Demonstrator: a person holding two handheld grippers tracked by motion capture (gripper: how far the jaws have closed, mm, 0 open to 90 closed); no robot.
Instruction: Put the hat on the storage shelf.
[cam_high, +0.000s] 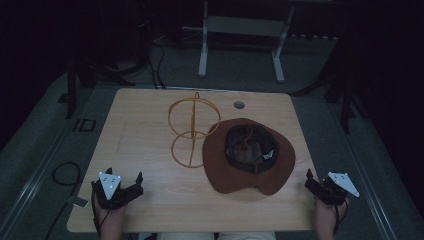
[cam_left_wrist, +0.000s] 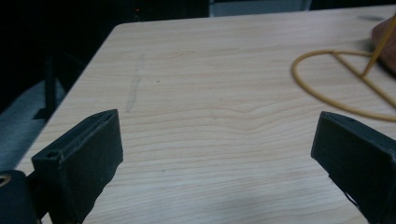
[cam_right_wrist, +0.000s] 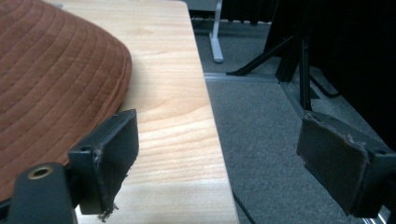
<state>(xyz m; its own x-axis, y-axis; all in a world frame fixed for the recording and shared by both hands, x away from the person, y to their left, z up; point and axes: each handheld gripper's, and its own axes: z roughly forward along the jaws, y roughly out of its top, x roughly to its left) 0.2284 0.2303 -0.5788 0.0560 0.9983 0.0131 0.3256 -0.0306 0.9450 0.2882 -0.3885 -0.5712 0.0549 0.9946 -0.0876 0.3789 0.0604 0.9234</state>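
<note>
A brown wide-brimmed hat (cam_high: 248, 155) lies crown down on the wooden table (cam_high: 145, 120), right of centre, with its dark lining showing. Just left of it a yellow wire stand (cam_high: 192, 131) made of rings touches the brim. My left gripper (cam_high: 123, 176) rests at the table's front left corner, open, with bare wood between its jaws (cam_left_wrist: 217, 130). The wire stand's base ring (cam_left_wrist: 336, 95) shows ahead to its right. My right gripper (cam_high: 317, 179) sits open at the table's right front edge (cam_right_wrist: 219, 126). It straddles that edge, with the hat brim (cam_right_wrist: 56, 70) beside its left jaw.
A round cable hole (cam_high: 239, 105) sits near the table's far edge. Behind the table stands a white-legged frame (cam_high: 240, 30). Cables (cam_high: 65, 172) lie on the grey floor to the left, and black stand legs (cam_right_wrist: 280, 51) rise to the right.
</note>
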